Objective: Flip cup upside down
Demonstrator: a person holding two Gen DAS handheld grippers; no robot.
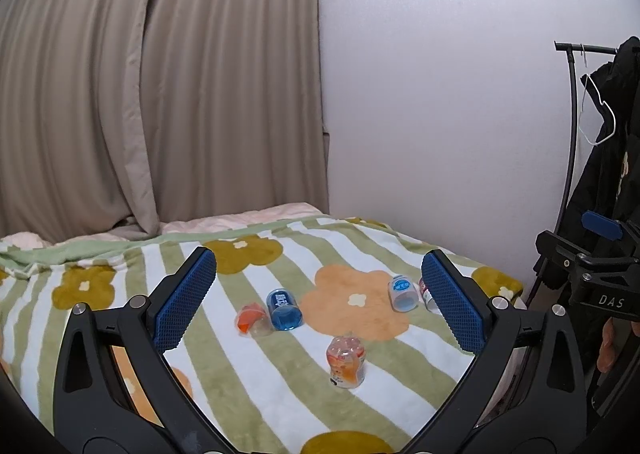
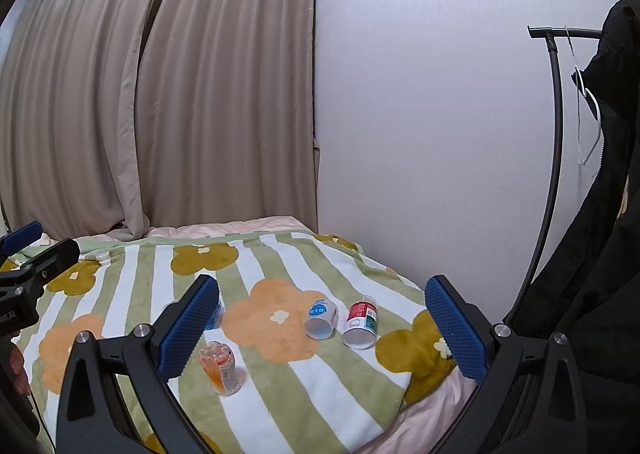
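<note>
Five small cups sit on the blanket (image 1: 248, 366). The peach cup (image 1: 346, 362) stands nearest, apparently already bottom up. The blue cup (image 1: 284, 310), orange cup (image 1: 253, 320), white cup (image 1: 403, 293) and red cup (image 2: 361, 320) lie on their sides farther back. Both the left gripper (image 1: 320, 298) and the right gripper (image 2: 322, 326) hang wide open, holding nothing, well above the cups. The step looks like approach: the next move calls for lowering onto one lying cup and closing across its wall.
</note>
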